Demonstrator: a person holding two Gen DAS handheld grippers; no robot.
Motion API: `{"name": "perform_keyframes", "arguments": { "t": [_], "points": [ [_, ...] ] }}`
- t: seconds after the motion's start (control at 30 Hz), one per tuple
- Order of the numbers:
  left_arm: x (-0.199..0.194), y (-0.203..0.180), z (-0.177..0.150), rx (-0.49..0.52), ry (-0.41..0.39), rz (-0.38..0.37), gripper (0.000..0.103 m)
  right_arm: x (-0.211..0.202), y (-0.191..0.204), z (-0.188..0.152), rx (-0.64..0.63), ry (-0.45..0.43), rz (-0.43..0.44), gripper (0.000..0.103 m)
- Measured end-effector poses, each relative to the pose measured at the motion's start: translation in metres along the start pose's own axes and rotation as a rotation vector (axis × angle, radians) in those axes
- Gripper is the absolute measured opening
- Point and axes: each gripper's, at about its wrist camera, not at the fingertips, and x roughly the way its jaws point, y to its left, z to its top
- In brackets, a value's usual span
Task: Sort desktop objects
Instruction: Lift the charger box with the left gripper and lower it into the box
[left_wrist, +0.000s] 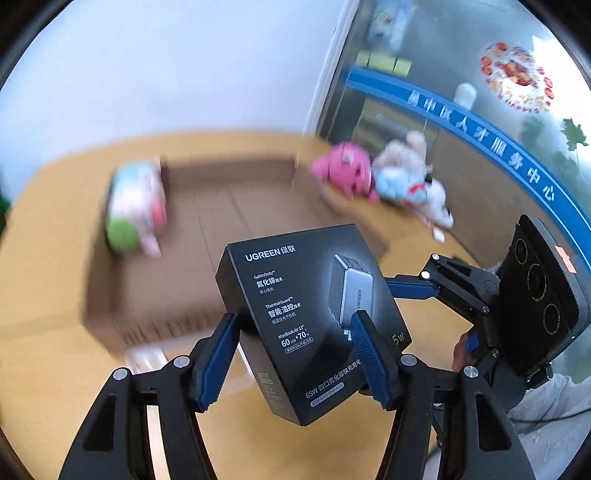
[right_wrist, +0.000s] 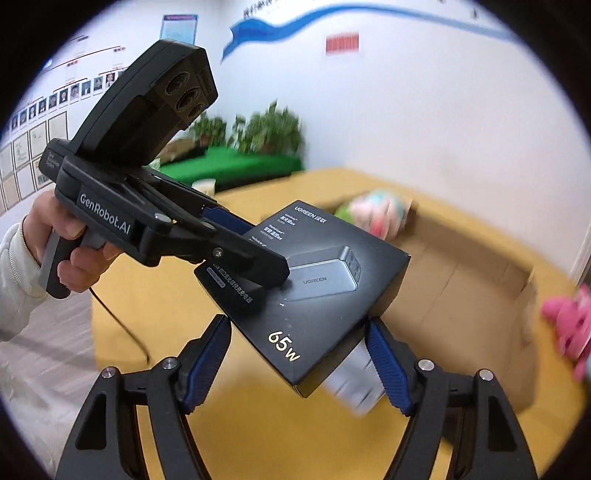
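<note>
A black UGREEN charger box (left_wrist: 310, 317) is held in the air above the yellow table (left_wrist: 44, 350). My left gripper (left_wrist: 291, 354) is shut on it, one blue pad on each side. The box also shows in the right wrist view (right_wrist: 314, 295), with the left gripper (right_wrist: 255, 254) clamped on its far end. My right gripper (right_wrist: 295, 365) straddles the box's near corner; its blue pads stand close to the box edges, and I cannot tell whether they press on it. An open cardboard box (left_wrist: 207, 236) lies behind, with a pastel plush toy (left_wrist: 135, 206) in it.
A pink plush (left_wrist: 345, 170) and a white-and-blue plush (left_wrist: 410, 181) lie on the table to the right of the cardboard box (right_wrist: 461, 288). A small white object (left_wrist: 144, 360) lies below the held box. A wall and a glass door stand behind.
</note>
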Motion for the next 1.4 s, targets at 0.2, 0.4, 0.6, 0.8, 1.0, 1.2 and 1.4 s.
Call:
{"name": "perform_keyframes", "arguments": {
  "t": [0.2,0.4,0.6,0.8,1.0,1.2,1.4],
  "points": [
    [-0.034,0.004,0.072,0.076,-0.120,0.054,0.058,-0.023,-0.029,0.081,-0.047,-0.167,-0.063,0.071],
    [-0.019,0.027,0.114,0.018,-0.146,-0.022,0.039,-0.032,-0.062,0.146,-0.081,-0.242,-0.142,0.070],
    [0.013,0.055,0.128,-0.032,-0.128,-0.018,0.039,-0.001,-0.084,0.146,-0.026,-0.196,-0.147,0.070],
    [0.055,0.088,0.145,-0.084,-0.085,-0.033,0.039,0.031,-0.119,0.138,0.064,-0.157,-0.123,0.070],
    [0.113,0.124,0.178,-0.128,-0.013,-0.002,0.039,0.078,-0.164,0.130,0.182,-0.079,-0.091,0.067],
    [0.200,0.165,0.195,-0.172,0.127,0.022,0.039,0.140,-0.229,0.106,0.384,0.016,-0.018,0.067],
    [0.278,0.185,0.192,-0.223,0.281,0.058,0.039,0.190,-0.268,0.061,0.526,0.145,-0.013,0.066]
  ]
}}
